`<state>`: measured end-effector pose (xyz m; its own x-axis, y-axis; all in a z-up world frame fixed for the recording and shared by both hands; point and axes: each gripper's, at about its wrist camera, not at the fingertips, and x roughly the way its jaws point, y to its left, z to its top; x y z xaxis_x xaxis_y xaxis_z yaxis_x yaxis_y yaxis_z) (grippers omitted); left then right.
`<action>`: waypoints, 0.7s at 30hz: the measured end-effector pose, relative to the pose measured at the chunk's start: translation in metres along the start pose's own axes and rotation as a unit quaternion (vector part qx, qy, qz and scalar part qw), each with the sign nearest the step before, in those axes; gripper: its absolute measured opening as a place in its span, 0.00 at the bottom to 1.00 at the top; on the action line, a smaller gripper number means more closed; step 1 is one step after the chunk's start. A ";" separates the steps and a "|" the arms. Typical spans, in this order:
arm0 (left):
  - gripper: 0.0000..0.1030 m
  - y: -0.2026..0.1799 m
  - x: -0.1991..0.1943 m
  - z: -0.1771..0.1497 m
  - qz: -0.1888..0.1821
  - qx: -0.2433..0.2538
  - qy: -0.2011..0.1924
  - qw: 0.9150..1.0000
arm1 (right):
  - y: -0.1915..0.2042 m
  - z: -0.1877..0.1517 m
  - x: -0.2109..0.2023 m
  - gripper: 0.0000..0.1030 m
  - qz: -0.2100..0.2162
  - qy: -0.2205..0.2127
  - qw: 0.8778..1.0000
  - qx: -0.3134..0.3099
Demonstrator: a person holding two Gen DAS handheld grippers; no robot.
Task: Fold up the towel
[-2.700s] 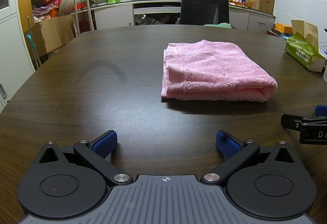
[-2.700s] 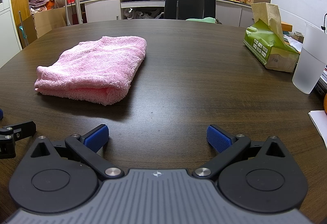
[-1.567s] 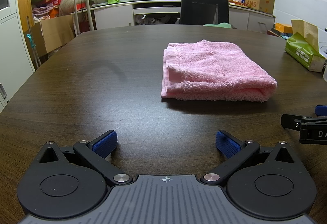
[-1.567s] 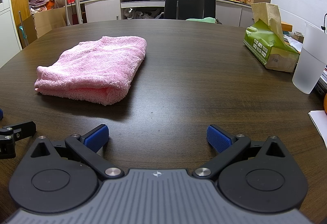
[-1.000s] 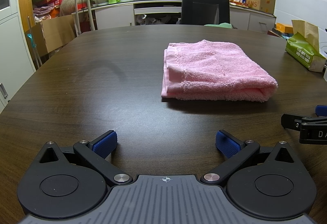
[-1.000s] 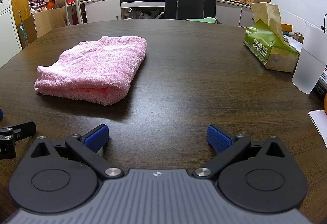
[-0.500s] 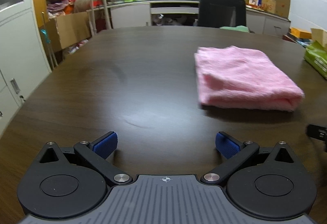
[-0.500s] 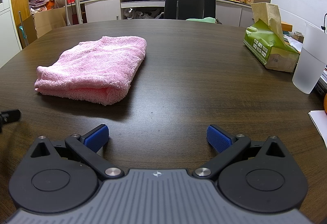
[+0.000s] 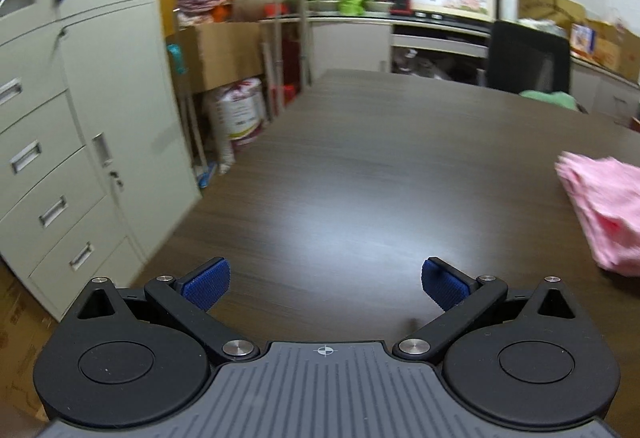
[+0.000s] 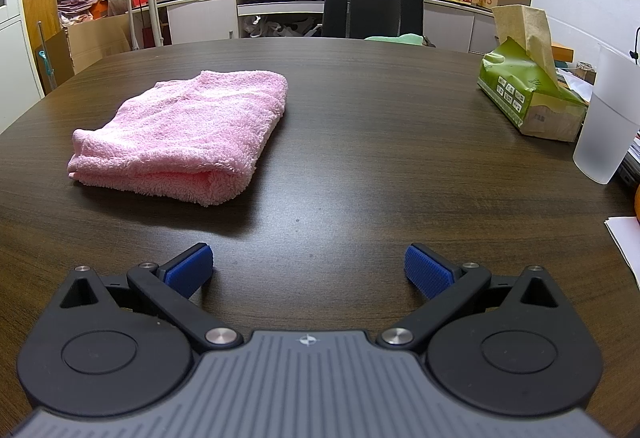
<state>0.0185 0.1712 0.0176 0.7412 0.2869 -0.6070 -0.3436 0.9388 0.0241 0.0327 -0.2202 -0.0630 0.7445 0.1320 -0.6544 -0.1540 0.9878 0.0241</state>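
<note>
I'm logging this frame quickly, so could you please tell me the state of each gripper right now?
Left gripper: open, holding nothing.
Right gripper: open, holding nothing; the pink towel lies folded on the table, untouched.

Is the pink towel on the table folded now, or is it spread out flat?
Folded. The pink towel lies on the table as a thick stack, with a rounded fold and layered edges at its near end.

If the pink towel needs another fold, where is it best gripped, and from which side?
Probably at the near right corner of the pink towel, where the thick rolled fold ends. Come low from the front with the right gripper, open and facing that edge; the stacked layers there offer a raised lip above the table.
</note>
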 end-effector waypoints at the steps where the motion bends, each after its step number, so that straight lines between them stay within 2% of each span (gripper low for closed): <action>1: 1.00 0.005 0.000 0.001 0.004 -0.002 -0.002 1.000 | 0.000 0.000 0.000 1.00 0.000 0.000 1.000 0.000; 6: 1.00 0.023 0.004 0.003 0.018 -0.013 -0.001 1.000 | -0.005 0.000 -0.002 1.00 -0.013 -0.005 1.000 0.010; 14: 1.00 0.031 0.009 -0.001 0.020 -0.017 0.021 0.999 | -0.021 0.003 -0.005 1.00 -0.049 -0.020 0.998 0.039; 19: 1.00 0.031 0.009 -0.003 0.020 -0.014 0.019 1.000 | -0.068 0.010 -0.014 1.00 -0.078 -0.036 0.991 0.104; 21: 1.00 0.031 0.009 -0.004 0.020 -0.014 0.019 1.000 | -0.093 0.011 -0.013 1.00 -0.095 -0.030 0.986 0.134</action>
<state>0.0121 0.2018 0.0100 0.7045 0.3166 -0.6351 -0.3893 0.9207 0.0272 0.0447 -0.3133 -0.0480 0.7818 -0.0603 -0.6206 0.1625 0.9806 0.1095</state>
